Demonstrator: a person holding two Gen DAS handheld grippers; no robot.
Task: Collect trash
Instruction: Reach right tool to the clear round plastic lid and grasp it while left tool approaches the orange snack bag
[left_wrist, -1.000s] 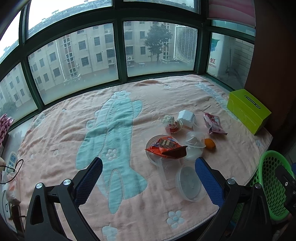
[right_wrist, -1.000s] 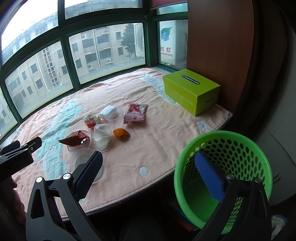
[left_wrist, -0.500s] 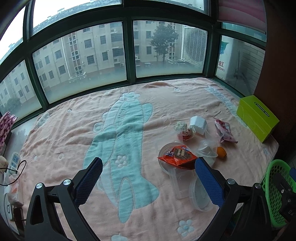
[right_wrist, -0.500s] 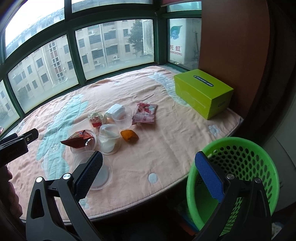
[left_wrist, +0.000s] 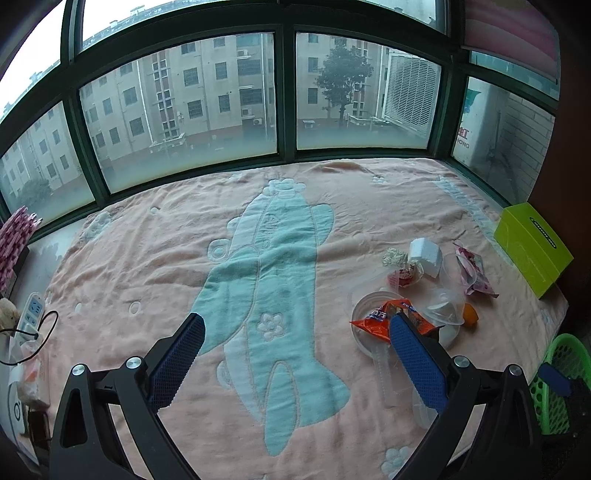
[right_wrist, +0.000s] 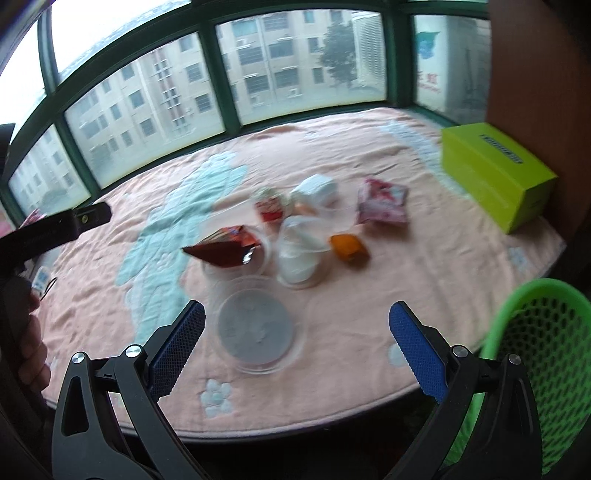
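Trash lies in a cluster on the pink blanket (left_wrist: 147, 258): an orange-red snack wrapper (left_wrist: 388, 317) (right_wrist: 225, 247) in a clear bowl, a clear round lid (right_wrist: 255, 328), clear cups (right_wrist: 299, 254), an orange peel (right_wrist: 345, 247), a pink packet (right_wrist: 382, 201) (left_wrist: 472, 267), a white foam piece (left_wrist: 424, 254) and a small red wrapper (right_wrist: 269, 208). A green mesh basket (right_wrist: 535, 354) (left_wrist: 557, 376) stands off the blanket's right edge. My left gripper (left_wrist: 291, 354) is open and empty, left of the cluster. My right gripper (right_wrist: 295, 343) is open and empty, above the clear lid.
A lime-green box (right_wrist: 495, 170) (left_wrist: 532, 247) sits at the blanket's far right. Windows ring the far side. A power strip with cable (left_wrist: 31, 314) and a pink patterned item (left_wrist: 14, 236) lie at the left edge. The left gripper's body (right_wrist: 55, 225) shows in the right wrist view.
The left gripper has swung left, so the trash now sits at its right. The right gripper has moved left from the basket toward the trash, over the clear lid.
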